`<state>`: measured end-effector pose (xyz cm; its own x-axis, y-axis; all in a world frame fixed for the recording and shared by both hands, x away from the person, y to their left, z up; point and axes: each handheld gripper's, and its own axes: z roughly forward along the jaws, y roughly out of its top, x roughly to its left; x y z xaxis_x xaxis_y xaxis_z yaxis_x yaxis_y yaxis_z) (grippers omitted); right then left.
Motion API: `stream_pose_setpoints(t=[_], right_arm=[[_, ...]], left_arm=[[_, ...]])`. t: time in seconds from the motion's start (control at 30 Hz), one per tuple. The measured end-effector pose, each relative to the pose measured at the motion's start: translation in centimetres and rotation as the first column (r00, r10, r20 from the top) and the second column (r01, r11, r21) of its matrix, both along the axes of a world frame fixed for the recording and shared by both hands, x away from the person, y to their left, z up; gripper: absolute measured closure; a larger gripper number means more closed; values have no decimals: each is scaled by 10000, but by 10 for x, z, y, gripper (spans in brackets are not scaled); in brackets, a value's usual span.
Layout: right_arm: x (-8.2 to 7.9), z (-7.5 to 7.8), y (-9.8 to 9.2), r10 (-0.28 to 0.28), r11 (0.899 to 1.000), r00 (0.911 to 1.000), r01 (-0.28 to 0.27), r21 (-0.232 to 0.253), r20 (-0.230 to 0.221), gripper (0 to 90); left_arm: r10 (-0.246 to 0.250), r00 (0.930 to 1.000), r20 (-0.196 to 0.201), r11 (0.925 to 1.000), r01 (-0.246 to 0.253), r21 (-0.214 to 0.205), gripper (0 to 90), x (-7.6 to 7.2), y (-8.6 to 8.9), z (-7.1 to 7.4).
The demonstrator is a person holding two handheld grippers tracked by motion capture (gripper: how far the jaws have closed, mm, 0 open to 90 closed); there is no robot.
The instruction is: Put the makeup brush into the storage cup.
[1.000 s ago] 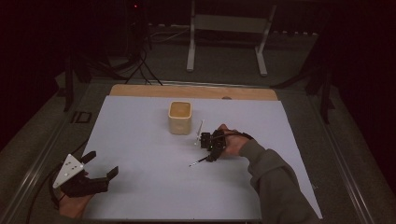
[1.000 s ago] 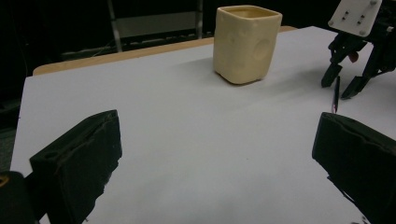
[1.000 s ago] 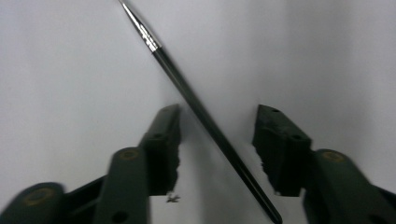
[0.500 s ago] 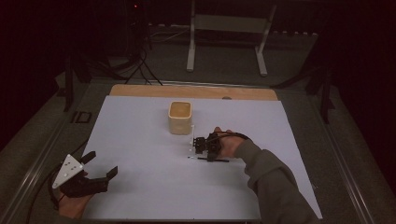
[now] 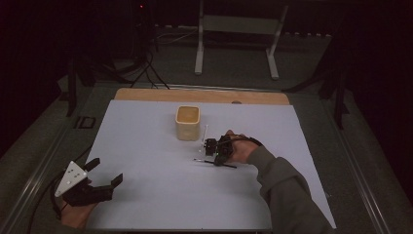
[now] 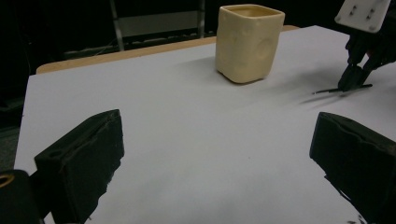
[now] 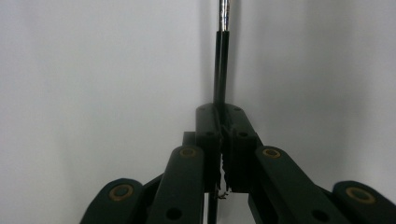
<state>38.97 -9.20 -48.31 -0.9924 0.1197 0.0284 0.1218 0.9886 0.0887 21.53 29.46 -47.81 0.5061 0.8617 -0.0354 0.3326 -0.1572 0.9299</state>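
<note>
Cream cup upright, contents can't tell; R gripper clamped on thin black rod; L gripper gaping w/ nothing.

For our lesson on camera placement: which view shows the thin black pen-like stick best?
The right gripper view: the stick runs straight up from the shut jaws of the right hand-held gripper, large and sharp. The high view shows it as a faint line on the white sheet; the left gripper view shows it far off.

A dim lab-like recording room: a table under a white sheet, a metal stand on the far floor, cables far left.
</note>
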Motion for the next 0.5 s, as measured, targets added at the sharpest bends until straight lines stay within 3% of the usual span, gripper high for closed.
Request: stream_pose_setpoints(t=[0.27, 0.5], right_arm=[[5, 8, -8, -454, 9960, 9989, 442, 777, 145, 860], [8, 15, -18, -820, 9854, 9964, 777, 1516, 223, 860]], left_arm=[[2, 10000, 1, 10000, -2, -4, 39, 0, 0, 0], [2, 10000, -1, 10000, -2, 14, 39, 0, 0, 0]])
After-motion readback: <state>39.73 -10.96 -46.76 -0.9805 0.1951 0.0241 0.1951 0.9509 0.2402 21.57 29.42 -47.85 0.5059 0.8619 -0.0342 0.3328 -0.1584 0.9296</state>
